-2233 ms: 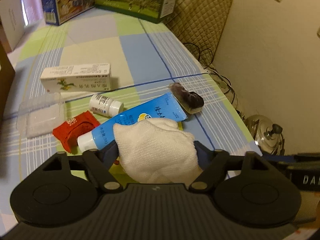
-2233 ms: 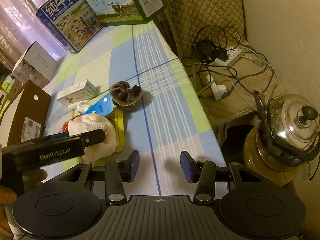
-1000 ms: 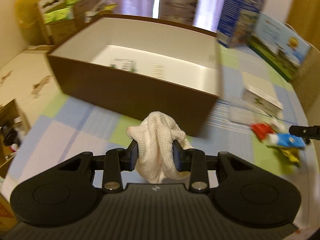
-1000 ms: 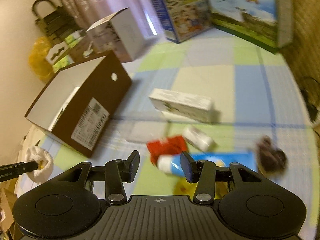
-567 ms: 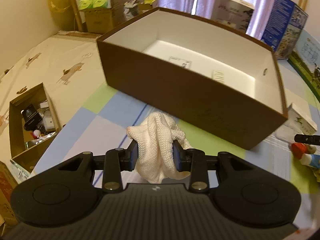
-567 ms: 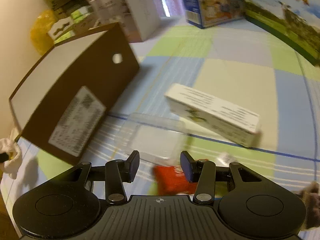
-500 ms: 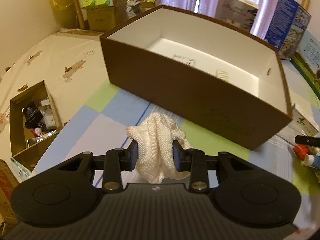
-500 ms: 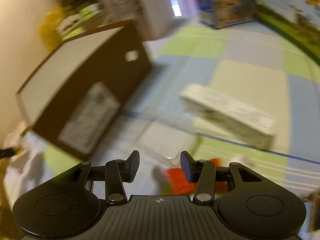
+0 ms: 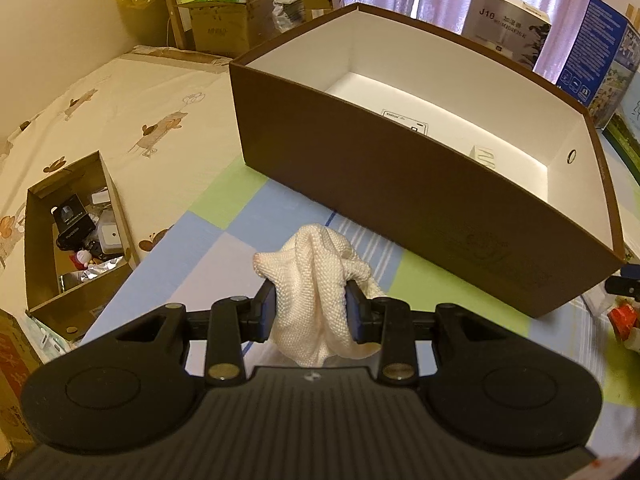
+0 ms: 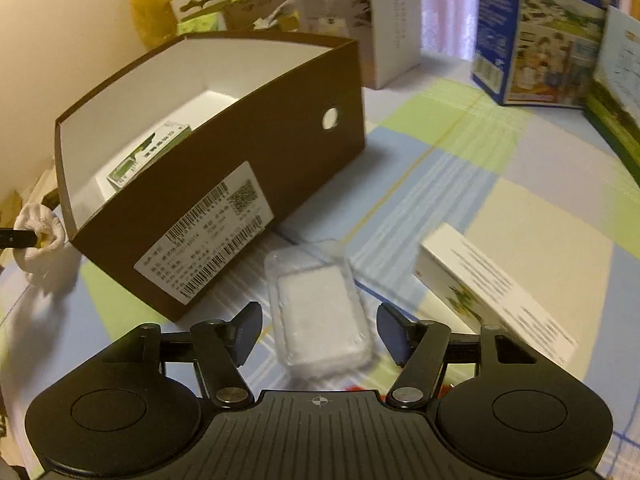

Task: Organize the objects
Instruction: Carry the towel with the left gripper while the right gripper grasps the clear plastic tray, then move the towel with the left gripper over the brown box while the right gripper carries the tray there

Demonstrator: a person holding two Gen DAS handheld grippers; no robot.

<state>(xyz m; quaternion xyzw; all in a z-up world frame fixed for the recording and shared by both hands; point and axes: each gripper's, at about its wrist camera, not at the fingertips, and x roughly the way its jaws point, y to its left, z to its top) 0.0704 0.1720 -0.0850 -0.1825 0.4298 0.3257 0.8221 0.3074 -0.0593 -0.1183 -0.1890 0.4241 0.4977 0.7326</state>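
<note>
While pinched in left gripper [image 9: 311, 311], cloth [image 9: 316, 280] bunched upright.

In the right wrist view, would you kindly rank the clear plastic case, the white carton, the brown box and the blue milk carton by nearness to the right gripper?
1. Clear plastic case, between the open right gripper's fingers.
2. White carton, to the right.
3. Brown box, ahead left.
4. Blue milk carton, far right.

One brown box [image 9: 400, 184], one white cloth [image 9: 316, 292], one clear plastic case [image 10: 318, 308], one white carton [image 10: 492, 292].
</note>
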